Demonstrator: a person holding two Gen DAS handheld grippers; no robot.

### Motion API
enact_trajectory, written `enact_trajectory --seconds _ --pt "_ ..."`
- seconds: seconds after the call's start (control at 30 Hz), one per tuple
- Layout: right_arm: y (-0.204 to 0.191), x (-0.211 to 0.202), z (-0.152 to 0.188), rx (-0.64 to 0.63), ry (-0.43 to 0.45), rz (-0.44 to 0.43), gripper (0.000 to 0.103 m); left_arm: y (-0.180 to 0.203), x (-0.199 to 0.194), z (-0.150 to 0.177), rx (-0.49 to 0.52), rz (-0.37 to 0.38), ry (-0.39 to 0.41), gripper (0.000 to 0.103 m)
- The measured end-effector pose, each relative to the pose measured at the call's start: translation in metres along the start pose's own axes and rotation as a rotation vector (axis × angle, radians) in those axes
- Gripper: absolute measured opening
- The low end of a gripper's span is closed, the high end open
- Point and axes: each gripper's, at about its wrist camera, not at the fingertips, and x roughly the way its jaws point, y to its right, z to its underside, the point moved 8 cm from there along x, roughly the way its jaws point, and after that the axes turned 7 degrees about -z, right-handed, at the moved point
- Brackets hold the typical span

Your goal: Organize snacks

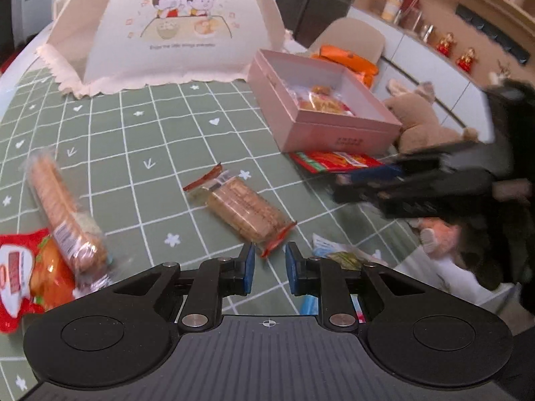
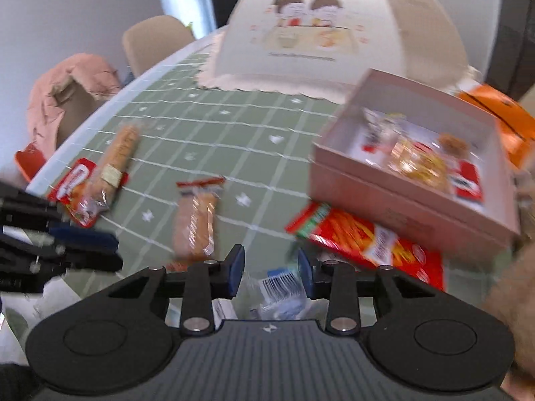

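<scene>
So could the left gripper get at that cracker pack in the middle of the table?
Probably yes. The left gripper is open, the cracker pack lies just ahead of its fingers, and nothing sits between them on the tablecloth.

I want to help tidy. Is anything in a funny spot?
Yes. The red packet is tucked partly under the pink box, not inside it. Two cracker packs lie loose on the table.

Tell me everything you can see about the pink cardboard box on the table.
The pink cardboard box is rectangular and shallow, lid off, with a pale interior and small dark print on its near side. It sits flat on the green grid-pattern tablecloth, beside the cream dome food cover. Inside lie several wrapped snacks, some golden, some red. A flat red snack packet lies at its near edge, seemingly tucked partly beneath.
</scene>
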Motion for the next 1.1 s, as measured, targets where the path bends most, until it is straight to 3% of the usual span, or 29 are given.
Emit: enact_trajectory --seconds 0.1,0.17,0.27,0.37,0.47,0.57,0.67,0.73,0.87,0.97,1.1 --pt "0.008 -0.018 0.018 0.042 0.028 0.039 0.055 -0.015 0.019 -0.010 -0.155 -0.026 -0.038 0.024" --pt "0.011 -0.031 0.025 0.058 0.064 0.058 0.059 -0.027 0.037 -0.016 -0.276 -0.049 -0.055 0.024" --pt "0.019 -0.043 0.031 0.095 0.102 0.110 0.068 -0.028 0.060 -0.027 -0.332 -0.062 -0.068 0.027" --pt "0.027 -0.047 0.037 0.118 0.109 0.166 0.069 -0.015 0.076 -0.038 -0.312 -0.051 -0.064 0.035" --pt "0.039 -0.050 0.034 0.156 0.118 0.179 0.069 0.000 0.083 -0.047 -0.206 -0.089 -0.045 0.039" --pt "0.057 -0.042 0.020 0.184 0.142 0.195 0.082 0.013 0.083 -0.047 -0.070 -0.133 -0.025 0.045" --pt "0.086 -0.018 0.013 0.314 0.093 0.202 0.083 0.012 0.076 -0.038 -0.011 -0.145 -0.023 0.045" --pt "0.087 -0.007 0.009 0.368 0.094 0.116 0.083 0.004 0.068 -0.029 -0.018 -0.130 -0.025 0.045" --pt "0.079 0.018 -0.002 0.300 0.099 0.146 0.083 -0.017 0.055 -0.016 -0.086 -0.110 -0.031 0.044" --pt "0.071 0.036 -0.008 0.277 0.082 0.154 0.075 -0.028 0.044 -0.013 -0.137 -0.102 -0.021 0.041" --pt "0.033 0.040 -0.006 0.262 0.054 -0.032 0.061 -0.036 0.037 -0.015 -0.171 -0.113 -0.006 0.041"
